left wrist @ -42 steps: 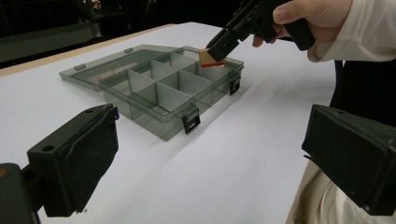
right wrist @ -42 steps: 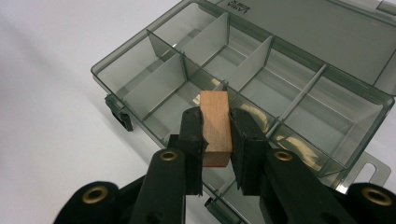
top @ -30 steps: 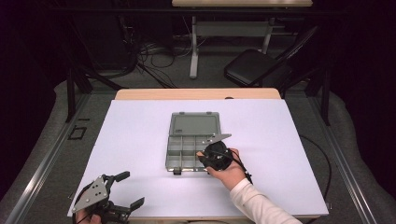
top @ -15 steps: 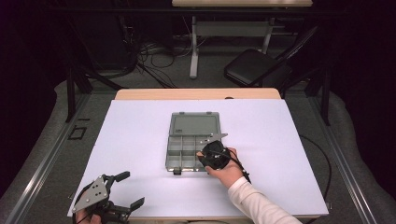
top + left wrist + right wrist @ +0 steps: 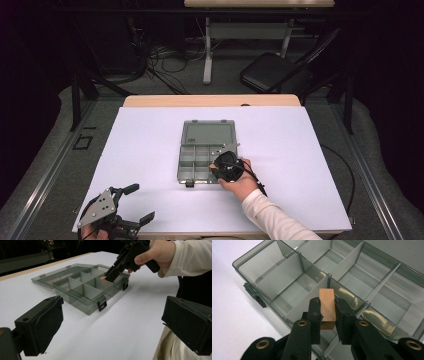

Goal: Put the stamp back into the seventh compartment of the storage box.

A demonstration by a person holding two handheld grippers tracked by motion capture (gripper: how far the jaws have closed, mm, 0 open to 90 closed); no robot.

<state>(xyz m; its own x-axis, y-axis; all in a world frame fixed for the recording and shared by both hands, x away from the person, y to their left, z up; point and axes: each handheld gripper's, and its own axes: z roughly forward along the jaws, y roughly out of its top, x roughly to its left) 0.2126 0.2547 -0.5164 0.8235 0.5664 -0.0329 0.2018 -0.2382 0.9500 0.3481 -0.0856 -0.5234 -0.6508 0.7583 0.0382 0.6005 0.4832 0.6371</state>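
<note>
One compartment box (image 5: 206, 152), one wooden block (image 5: 327, 307), two tools, one chair (image 5: 275, 72)

The room is kept pretty dark, so no walls can really be made out; only the middle is lit, where a table (image 5: 320, 150) covered by a white sheet is set, with a strip of its wooden top (image 5: 210, 100) left bare along the far edge; grey carpet (image 5: 60, 150) is laid on the floor around it; a black folding chair (image 5: 272, 72) is parked beyond the table to the right; a second desk (image 5: 260, 4) on pale legs is placed further back; a tangle of cables (image 5: 160, 62) is spread on the floor beneath it; black frame posts (image 5: 75, 97) are stood at both sides.
</note>
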